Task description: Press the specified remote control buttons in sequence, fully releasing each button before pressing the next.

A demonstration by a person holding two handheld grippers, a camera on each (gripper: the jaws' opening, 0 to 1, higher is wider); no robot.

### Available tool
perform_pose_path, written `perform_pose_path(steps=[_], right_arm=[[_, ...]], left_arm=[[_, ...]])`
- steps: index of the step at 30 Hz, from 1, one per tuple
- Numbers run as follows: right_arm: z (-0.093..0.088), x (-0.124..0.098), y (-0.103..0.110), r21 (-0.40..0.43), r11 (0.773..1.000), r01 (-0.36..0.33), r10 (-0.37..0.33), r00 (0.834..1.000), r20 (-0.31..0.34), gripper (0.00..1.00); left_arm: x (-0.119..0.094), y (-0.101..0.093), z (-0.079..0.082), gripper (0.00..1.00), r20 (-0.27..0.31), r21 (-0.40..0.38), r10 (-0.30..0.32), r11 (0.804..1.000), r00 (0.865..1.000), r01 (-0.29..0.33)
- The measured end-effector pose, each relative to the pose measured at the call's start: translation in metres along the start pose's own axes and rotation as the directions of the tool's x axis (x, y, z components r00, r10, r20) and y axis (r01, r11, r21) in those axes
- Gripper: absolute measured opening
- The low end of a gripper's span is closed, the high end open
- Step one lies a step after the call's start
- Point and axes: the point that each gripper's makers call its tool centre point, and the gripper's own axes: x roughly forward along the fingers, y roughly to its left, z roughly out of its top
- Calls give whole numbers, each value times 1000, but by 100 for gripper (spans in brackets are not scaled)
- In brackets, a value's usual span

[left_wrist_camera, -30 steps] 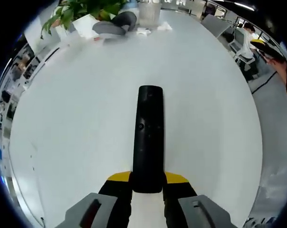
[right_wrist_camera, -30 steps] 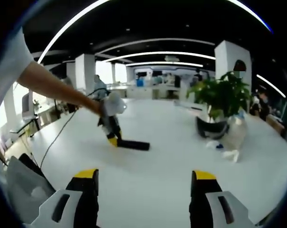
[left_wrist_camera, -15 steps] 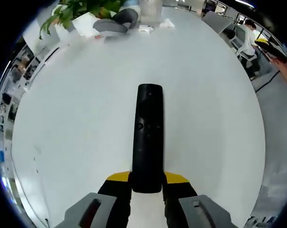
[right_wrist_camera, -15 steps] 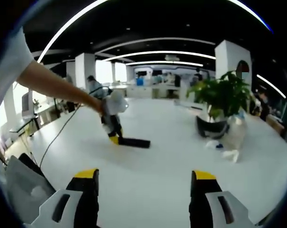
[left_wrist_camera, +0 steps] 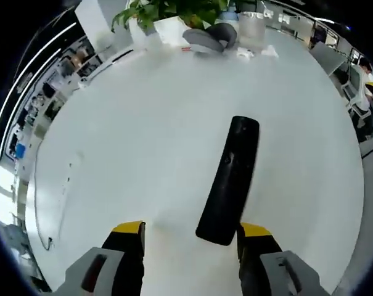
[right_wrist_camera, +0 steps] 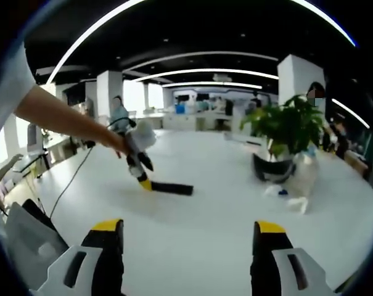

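Note:
A long black remote control (left_wrist_camera: 229,179) lies flat on the white table (left_wrist_camera: 131,142), slanting up to the right in the left gripper view. My left gripper (left_wrist_camera: 192,229) is open, and the remote's near end rests between its yellow-tipped jaws, close to the right one. In the right gripper view the remote (right_wrist_camera: 172,187) lies mid-table with the left gripper (right_wrist_camera: 140,176), held by a person's arm (right_wrist_camera: 69,117), at its left end. My right gripper (right_wrist_camera: 187,226) is open and holds nothing, well short of the remote.
A potted plant (right_wrist_camera: 285,132) stands at the table's far side beside a dark rounded object (right_wrist_camera: 272,168), a clear container (right_wrist_camera: 306,169) and white scraps. A cable (right_wrist_camera: 75,179) trails off the table's left. Chairs and people are at the right edge (left_wrist_camera: 365,80).
My left gripper has opened and let go of the remote, which now lies slanted on the table. The left view has swung and rolled. The right gripper has barely moved.

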Motion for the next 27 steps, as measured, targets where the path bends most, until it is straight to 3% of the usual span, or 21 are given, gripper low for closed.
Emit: perform_pose_path(steps=[6,10,12,18,22,27], right_arm=[[1,-1,-4,3,1000,20,-20,1000,9,93],[0,-1,-4,-4,1000,26,-26,1000,8,95],[1,-1,-4,-7,1000,24,-24,1000,9,95],[2,-2,-4,-3,1000,26,-26,1000,16,95],[5,-4,-5,2,1000,31,-31,999,33,95],[7,-5,-7,18,999,37,-38,998,42,95]], left_arm=[[-4,19,-6,90,67,-89,105,991,992,-99],[-4,21,-15,96,66,-200,123,974,990,-108],[-5,24,-17,100,75,-208,147,970,986,-129],[-7,22,-19,100,86,-235,174,960,981,-150],[-8,23,-25,100,96,-299,193,941,977,-157],[-12,19,-27,100,119,-305,215,937,969,-171]])
